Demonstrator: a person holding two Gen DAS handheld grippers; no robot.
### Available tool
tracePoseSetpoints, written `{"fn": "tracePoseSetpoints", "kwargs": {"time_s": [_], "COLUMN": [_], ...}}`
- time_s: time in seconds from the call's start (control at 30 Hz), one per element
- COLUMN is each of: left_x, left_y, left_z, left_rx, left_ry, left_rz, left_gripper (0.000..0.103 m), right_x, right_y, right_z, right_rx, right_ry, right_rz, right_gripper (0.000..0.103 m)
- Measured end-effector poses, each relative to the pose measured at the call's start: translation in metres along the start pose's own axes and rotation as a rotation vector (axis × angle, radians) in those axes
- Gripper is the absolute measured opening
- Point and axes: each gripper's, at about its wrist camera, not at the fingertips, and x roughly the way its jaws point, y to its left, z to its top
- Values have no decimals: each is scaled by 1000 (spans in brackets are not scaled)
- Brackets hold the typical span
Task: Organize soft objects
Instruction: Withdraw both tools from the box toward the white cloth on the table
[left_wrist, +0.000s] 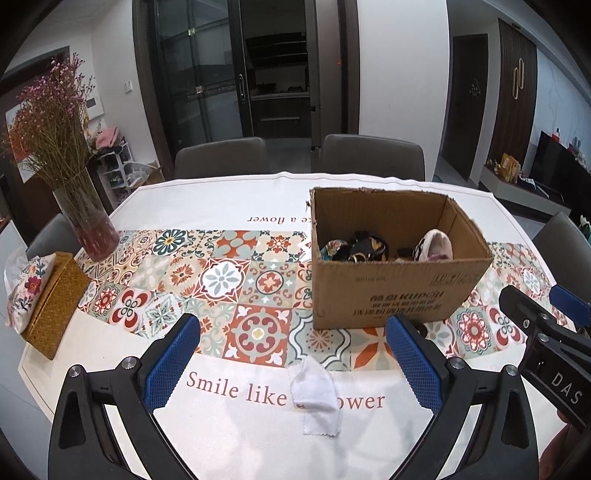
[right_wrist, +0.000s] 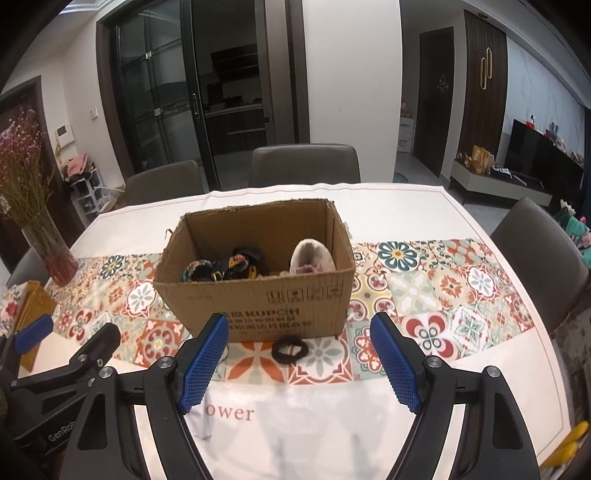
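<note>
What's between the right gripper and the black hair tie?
Nothing visible. The right gripper is open, and the black hair tie lies on bare tablecloth just ahead, in front of the cardboard box.

Cloth (left_wrist: 317, 397) & hair tie (right_wrist: 290, 350) lie before box (right_wrist: 258, 302).

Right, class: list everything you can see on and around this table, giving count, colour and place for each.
cardboard box: one, brown, open, mid-table on the patterned runner
soft items in box: several, dark and pale, exact count unclear
white cloth: one, on the tablecloth in front of the left claw
hair tie: one, black, just in front of the box
vase of dried flowers: one, pink and tan, far left
woven tissue box: one, yellow-brown, left edge
tablecloth: one, white with tiled band
chairs: four grey ones showing, around the table
left claw: one, black with blue pads, open
right claw: one, same colours, open
</note>
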Motion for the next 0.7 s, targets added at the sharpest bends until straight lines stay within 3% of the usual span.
{"fn": "tracePoseSetpoints", "kwargs": {"time_s": [0.7], "left_x": [44], "left_y": [-10], "left_z": [-47], "left_rx": [11], "left_ry": [51], "left_rz": [-34], "left_gripper": [100], "right_x": [36], "right_y": [-10], "right_z": [-41], "right_rx": [23], "right_ry": [58], "right_rz": [-36], "right_gripper": [80]}}
